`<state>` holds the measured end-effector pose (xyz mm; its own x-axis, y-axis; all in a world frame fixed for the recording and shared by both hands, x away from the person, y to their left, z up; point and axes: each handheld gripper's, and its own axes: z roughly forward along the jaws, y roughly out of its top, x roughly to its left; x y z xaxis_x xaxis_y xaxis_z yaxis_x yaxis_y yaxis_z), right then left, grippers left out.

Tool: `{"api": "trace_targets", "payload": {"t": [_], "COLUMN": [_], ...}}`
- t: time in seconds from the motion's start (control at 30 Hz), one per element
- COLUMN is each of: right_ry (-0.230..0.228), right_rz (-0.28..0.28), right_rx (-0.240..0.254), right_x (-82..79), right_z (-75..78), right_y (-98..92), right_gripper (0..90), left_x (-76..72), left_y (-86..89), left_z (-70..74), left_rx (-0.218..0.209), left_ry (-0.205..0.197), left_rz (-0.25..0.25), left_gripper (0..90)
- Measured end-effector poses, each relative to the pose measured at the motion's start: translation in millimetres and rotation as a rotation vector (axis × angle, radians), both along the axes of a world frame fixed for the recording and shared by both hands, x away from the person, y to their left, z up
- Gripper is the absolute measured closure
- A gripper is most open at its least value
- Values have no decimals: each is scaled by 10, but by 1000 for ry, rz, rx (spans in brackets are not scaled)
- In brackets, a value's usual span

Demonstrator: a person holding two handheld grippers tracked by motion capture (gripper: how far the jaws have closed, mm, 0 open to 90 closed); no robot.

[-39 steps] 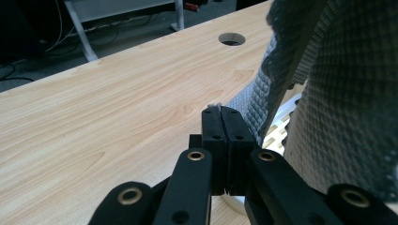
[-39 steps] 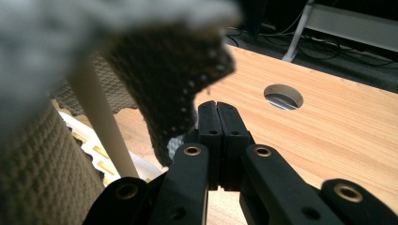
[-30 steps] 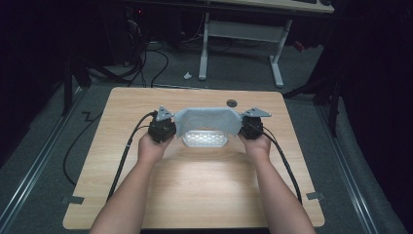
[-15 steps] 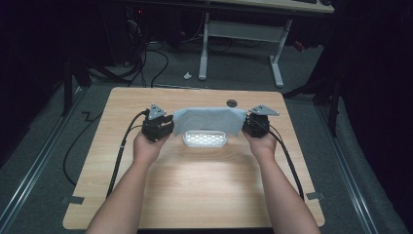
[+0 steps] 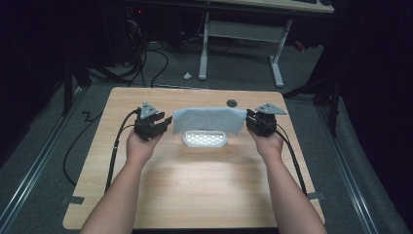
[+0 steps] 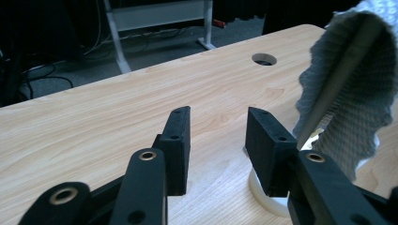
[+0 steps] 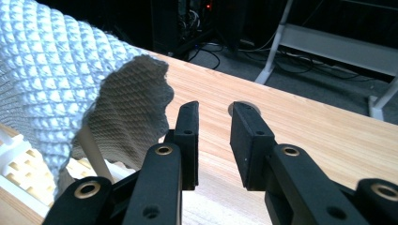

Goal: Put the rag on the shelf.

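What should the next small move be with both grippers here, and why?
Probably draw both grippers back toward the person. The left gripper and right gripper have open jaws holding nothing, and the grey cloth already hangs draped over the white rack, apart from both, so the draping looks done.
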<state>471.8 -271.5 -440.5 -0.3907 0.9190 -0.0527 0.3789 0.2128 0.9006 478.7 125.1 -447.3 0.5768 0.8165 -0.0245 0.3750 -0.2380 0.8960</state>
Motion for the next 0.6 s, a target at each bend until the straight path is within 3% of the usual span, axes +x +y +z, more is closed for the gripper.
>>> {"api": "trace_targets", "payload": {"t": [0.27, 0.33, 0.43, 0.5, 0.6], "right_ry": [-21, -8, -13, -37, -36], "right_rz": [-10, -11, -7, -11, -8], "right_rx": [1, 12, -2, 12, 21], "right_x": [-91, -122, -183, -251, -340], "right_z": [24, 21, 36, 46, 58], "right_y": [-70, -102, -135, -162, -198], "right_gripper": [702, 691, 668, 663, 644], "left_x": [-80, -115, -162, -202, -285], "left_y": [127, 149, 181, 209, 258], "left_z": [4, -5, -23, -36, -59], "left_rx": [-18, -23, -17, -15, -23], "left_ry": [1, -3, -2, -1, 2], "left_rz": [10, 5, 3, 0, -6], "left_gripper": [575, 568, 555, 550, 542]}}
